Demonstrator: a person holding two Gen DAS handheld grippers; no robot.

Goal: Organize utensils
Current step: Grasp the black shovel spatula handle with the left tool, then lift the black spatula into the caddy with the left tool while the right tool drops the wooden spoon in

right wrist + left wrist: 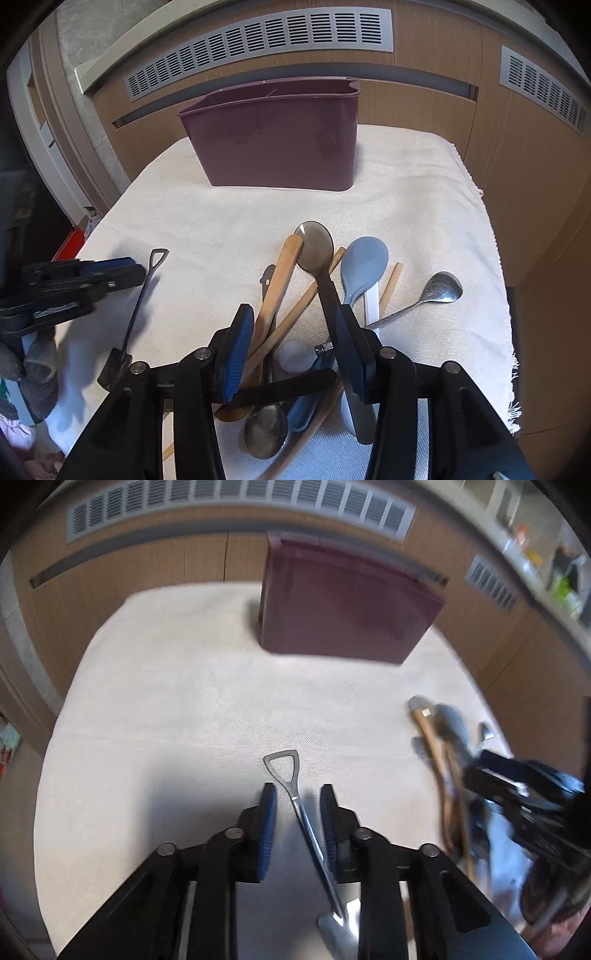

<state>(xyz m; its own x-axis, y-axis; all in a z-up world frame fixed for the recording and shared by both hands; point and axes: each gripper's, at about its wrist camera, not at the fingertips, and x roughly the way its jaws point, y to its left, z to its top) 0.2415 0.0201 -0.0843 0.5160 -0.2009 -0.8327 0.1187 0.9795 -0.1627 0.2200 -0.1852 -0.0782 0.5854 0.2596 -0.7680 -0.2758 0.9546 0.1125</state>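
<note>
1. Shovel-shaped metal spoon point(308, 830) lies on the white cloth point(166, 709), off to the left of the utensil pile. Its long axis runs away from the person: the triangular loop handle points toward the maroon caddy point(343, 605), the blade toward the near edge.
2. Left gripper point(298, 794) straddles the spoon's shaft; its jaws are parted and neither pad presses the metal, so nothing is grasped. If the jaws close while this far off centre, I judge the thin shaft could skid or pivot on the cloth.
3. Utensil pile point(295, 314) sits centre-right: wooden spatula point(277, 288), dark ladle point(316, 247), blue-grey spoon point(364, 266) and steel spoon point(439, 290), bowls mostly pointing toward the caddy.
4. Right gripper point(295, 317) hovers over the pile with its jaws apart, clamping nothing. Several crossed handles lie between them, so closing here risks taking two at once or dragging neighbours.
</note>
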